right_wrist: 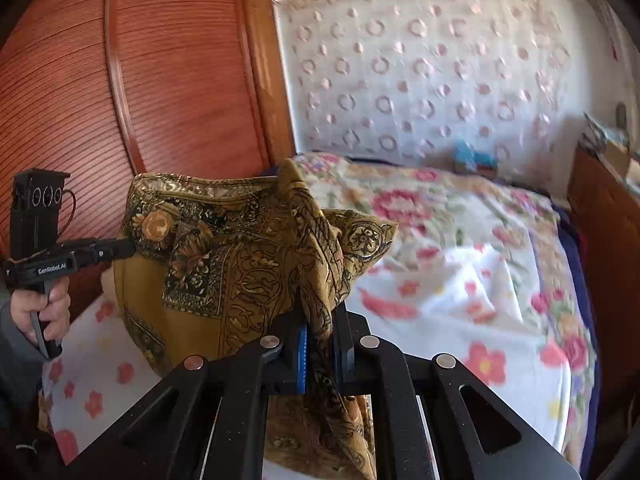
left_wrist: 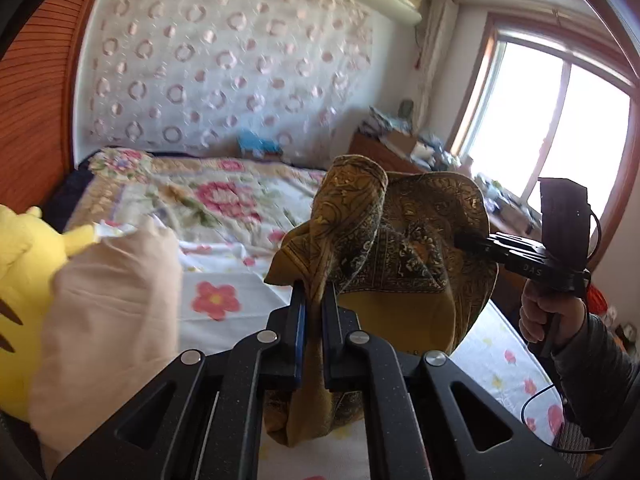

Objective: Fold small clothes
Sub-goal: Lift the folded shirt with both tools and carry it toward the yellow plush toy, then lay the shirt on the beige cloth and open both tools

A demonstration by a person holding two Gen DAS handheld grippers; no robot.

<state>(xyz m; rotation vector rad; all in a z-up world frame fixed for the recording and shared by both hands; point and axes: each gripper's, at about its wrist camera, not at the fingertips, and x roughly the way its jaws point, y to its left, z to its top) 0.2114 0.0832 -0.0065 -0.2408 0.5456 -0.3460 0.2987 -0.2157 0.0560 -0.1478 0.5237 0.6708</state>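
Left gripper (left_wrist: pixel 314 300) clamped on a bunched edge of the scarf (left_wrist: pixel 404 240); cloth runs between both blue-lined fingers (left_wrist: pixel 299 320) and hangs below them. Right gripper (right_wrist: pixel 322 328) likewise clamped on another bunched edge of the scarf (right_wrist: pixel 240 248). Scarf is mustard with dark paisley border, held up in the air between the two grippers, above the bed (left_wrist: pixel 224 200). In left view, right gripper at 3 o'clock, yellow plush (left_wrist: pixel 24 256) and beige pillow (left_wrist: pixel 112 304) at 9 o'clock. Window (left_wrist: pixel 548 120) at 2 o'clock.

right gripper (right_wrist: pixel 320 320) clamps mustard patterned cloth (right_wrist: pixel 248 248) | left gripper (right_wrist: pixel 130 246) pinches far edge
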